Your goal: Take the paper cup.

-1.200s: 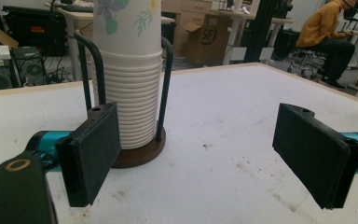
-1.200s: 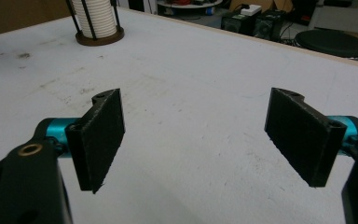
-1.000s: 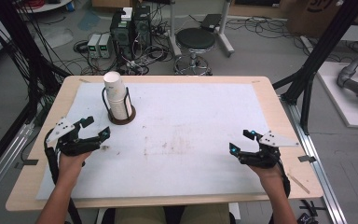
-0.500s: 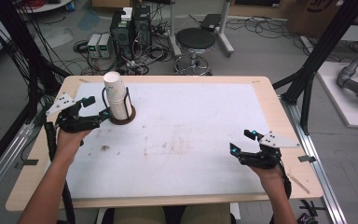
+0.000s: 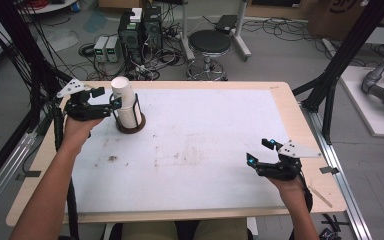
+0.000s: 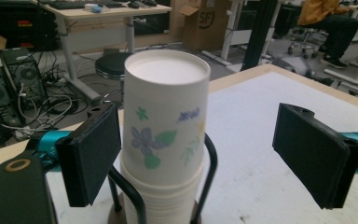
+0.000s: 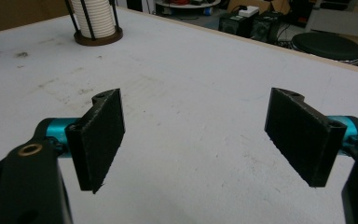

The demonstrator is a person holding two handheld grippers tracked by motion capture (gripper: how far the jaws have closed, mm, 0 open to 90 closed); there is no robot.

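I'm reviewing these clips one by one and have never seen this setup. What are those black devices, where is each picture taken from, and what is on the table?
There is no robot here: a person holds a hand-operated two-jaw gripper in each hand. The high view looks down from above the person's side of the table. The other two pictures come from cameras riding on the grippers, looking out along their black jaws.

On the white-topped table stands a stack of paper cups in a dark wire holder with a round base; the top cup has a flower print.

The left gripper is at the stack, jaws open on either side of the top cup, not yet closed on it. The right gripper hovers open over bare table near the front right, holding nothing.
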